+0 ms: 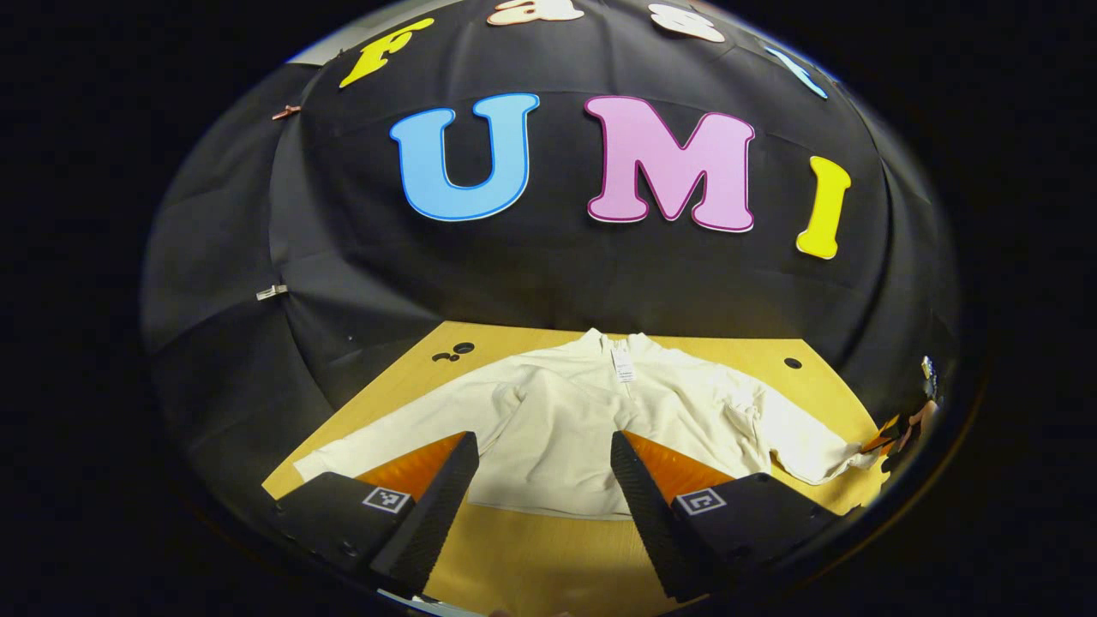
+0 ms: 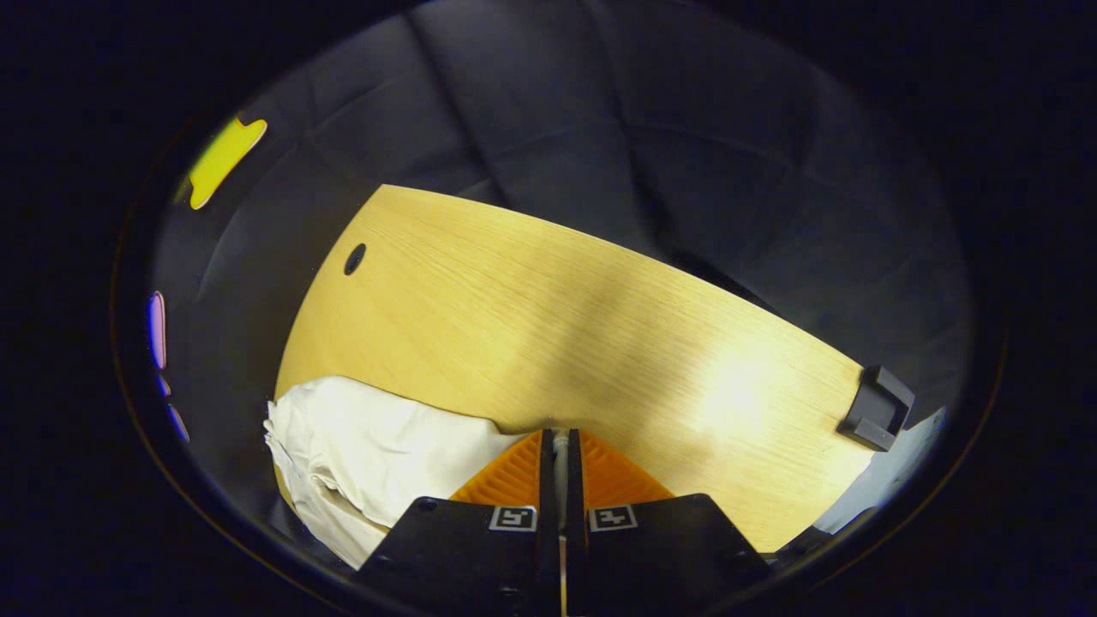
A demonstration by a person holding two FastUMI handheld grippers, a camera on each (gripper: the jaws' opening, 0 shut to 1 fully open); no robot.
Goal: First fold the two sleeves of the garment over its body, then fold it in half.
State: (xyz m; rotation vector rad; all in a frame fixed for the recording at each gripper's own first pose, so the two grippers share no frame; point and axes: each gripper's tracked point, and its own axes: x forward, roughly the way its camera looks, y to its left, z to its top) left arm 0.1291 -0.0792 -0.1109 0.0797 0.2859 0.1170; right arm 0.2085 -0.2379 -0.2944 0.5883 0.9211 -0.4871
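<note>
A cream long-sleeved garment [image 1: 566, 411] lies flat on the wooden table [image 1: 531, 557], collar toward the far wall. One sleeve [image 1: 377, 441] stretches out to the left in the left gripper view. The other sleeve [image 1: 797, 446] is rumpled at the right, and its end reaches the right gripper [image 1: 900, 433] at the table's edge. My left gripper [image 1: 542, 446] hovers open over the garment's near hem, with nothing between its fingers. In the right gripper view, the right gripper [image 2: 560, 437] is shut on a thin strip of white cloth, and the bunched sleeve [image 2: 377, 446] trails to its left.
The table [image 2: 557, 308] has small dark holes [image 1: 793, 363] [image 2: 354, 258] near its far corners. A black block [image 2: 876, 408] sits at the table's right edge in the right gripper view. Black cloth walls enclose the table on all far sides.
</note>
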